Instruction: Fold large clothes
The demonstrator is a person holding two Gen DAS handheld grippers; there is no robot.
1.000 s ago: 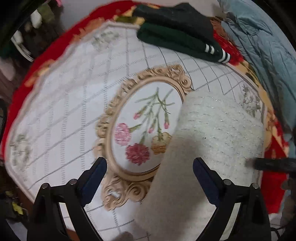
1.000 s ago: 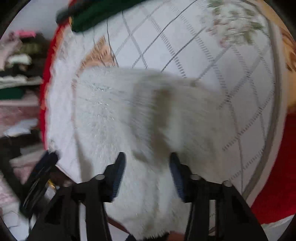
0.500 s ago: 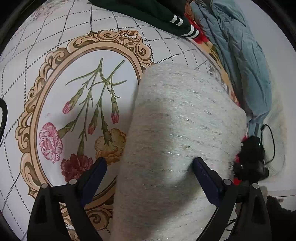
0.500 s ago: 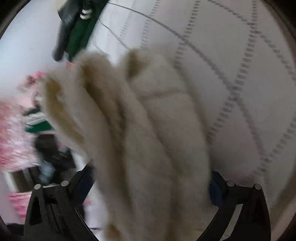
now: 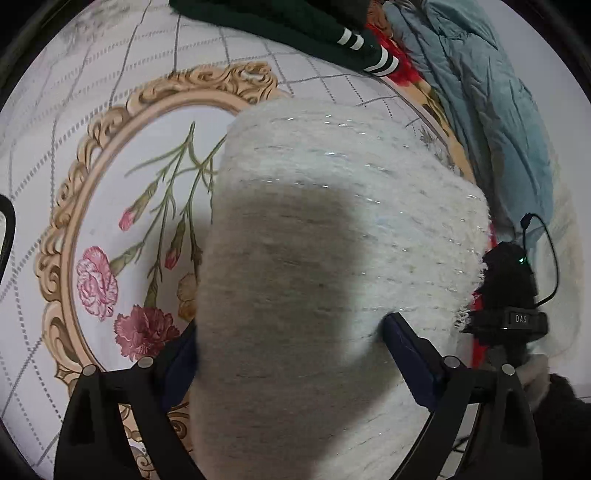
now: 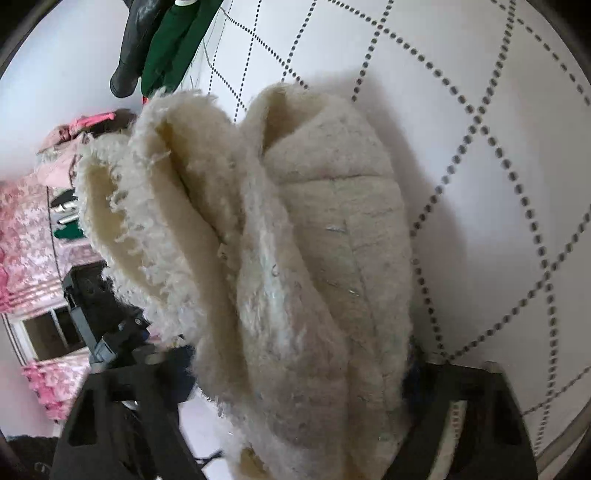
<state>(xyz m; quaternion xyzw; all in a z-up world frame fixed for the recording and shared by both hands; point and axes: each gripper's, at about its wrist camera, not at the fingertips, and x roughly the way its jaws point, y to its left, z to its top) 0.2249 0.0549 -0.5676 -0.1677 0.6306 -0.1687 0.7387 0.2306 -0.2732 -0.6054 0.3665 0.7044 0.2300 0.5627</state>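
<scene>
No containers in either view. One cream fuzzy knit garment [image 5: 332,229] is the task item; it lies folded in several layers on the desk [image 5: 55,155], which carries a white cover with a dotted grid and one gold-framed oval flower print [image 5: 122,229]. Left gripper [image 5: 291,343]: two blue-padded fingers set wide, the garment bulging up between them; the left finger pad is partly hidden behind the fabric, the right one [image 5: 402,339] lies against the knit, and a firm clamp cannot be confirmed. Right gripper [image 6: 295,373]: two black fingers, wide apart, with the bundled garment [image 6: 295,240] filling the gap between them; fingertips buried in the fleece, so contact is likely but the grip cannot be told. In the right wrist view at least three stacked fold edges of the garment are visible. Other clothes, counted: one dark green garment with white cuff stripes [image 5: 303,29] at the far edge of the desk, one pale blue quilted item [image 5: 491,110] to its right.
</scene>
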